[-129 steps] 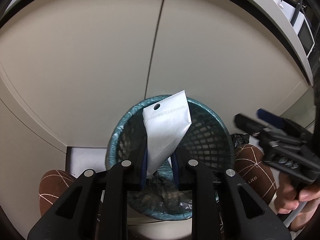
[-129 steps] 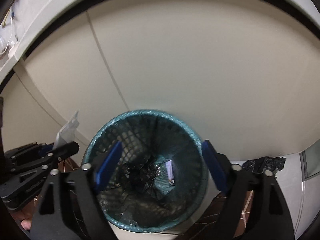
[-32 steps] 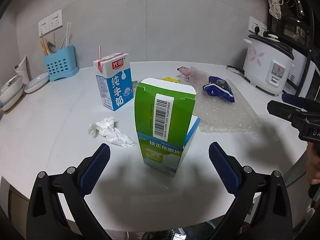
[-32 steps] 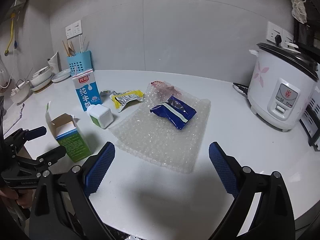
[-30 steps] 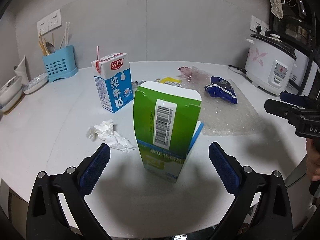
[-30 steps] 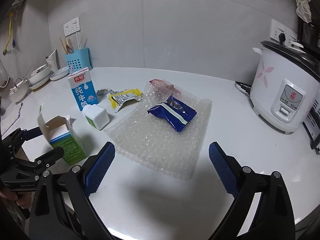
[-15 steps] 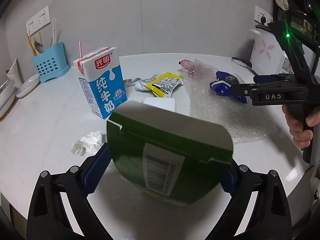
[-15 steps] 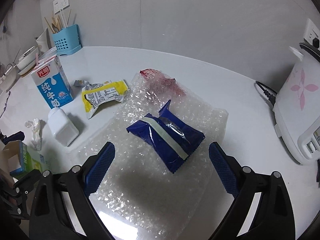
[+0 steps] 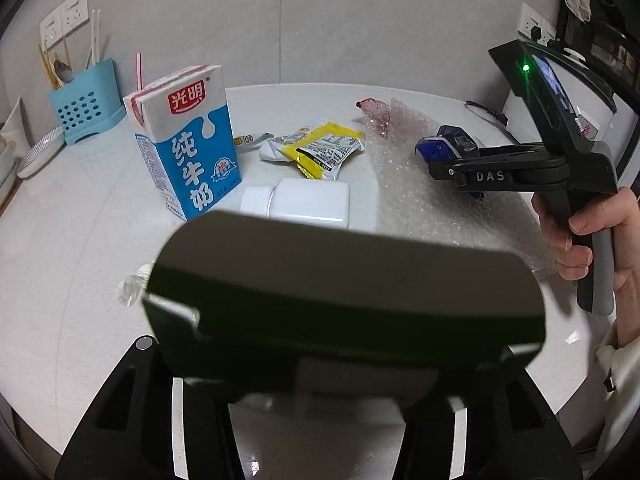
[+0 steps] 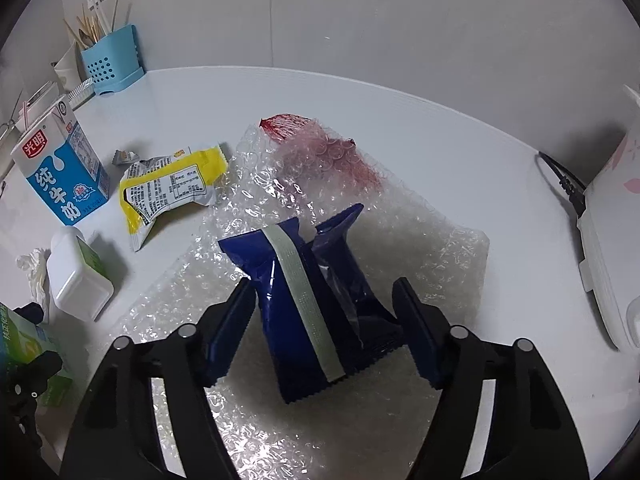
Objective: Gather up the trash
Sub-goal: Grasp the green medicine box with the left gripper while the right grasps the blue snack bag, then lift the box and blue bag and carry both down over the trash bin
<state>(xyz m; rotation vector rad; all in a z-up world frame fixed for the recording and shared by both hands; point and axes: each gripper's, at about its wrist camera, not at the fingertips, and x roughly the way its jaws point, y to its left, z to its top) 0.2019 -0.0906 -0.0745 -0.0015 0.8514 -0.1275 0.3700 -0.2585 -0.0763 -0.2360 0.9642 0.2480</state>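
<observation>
A green carton box point(image 9: 344, 312) fills the front of the left wrist view, dark and blurred, between the jaws of my left gripper point(image 9: 332, 384); the pads are hidden behind it. It also shows at the left edge of the right wrist view point(image 10: 24, 344). My right gripper point(image 10: 324, 332) is open, its blue pads either side of a blue snack wrapper point(image 10: 304, 304) lying on bubble wrap point(image 10: 400, 248). The right gripper also shows in the left wrist view point(image 9: 520, 168).
On the white counter point(image 10: 360, 96) lie a blue milk carton point(image 9: 188, 136), a yellow wrapper point(image 9: 320, 148), a white bottle point(image 9: 304, 204), a crumpled tissue point(image 9: 132, 284) and red-tinted bubble wrap point(image 10: 320, 144). A blue utensil holder point(image 9: 86, 100) stands at the back left, a rice cooker point(image 10: 616, 216) at the right.
My left gripper has moved in on the green box, which now fills its view. My right gripper has lowered over the blue wrapper and its jaws have narrowed around it.
</observation>
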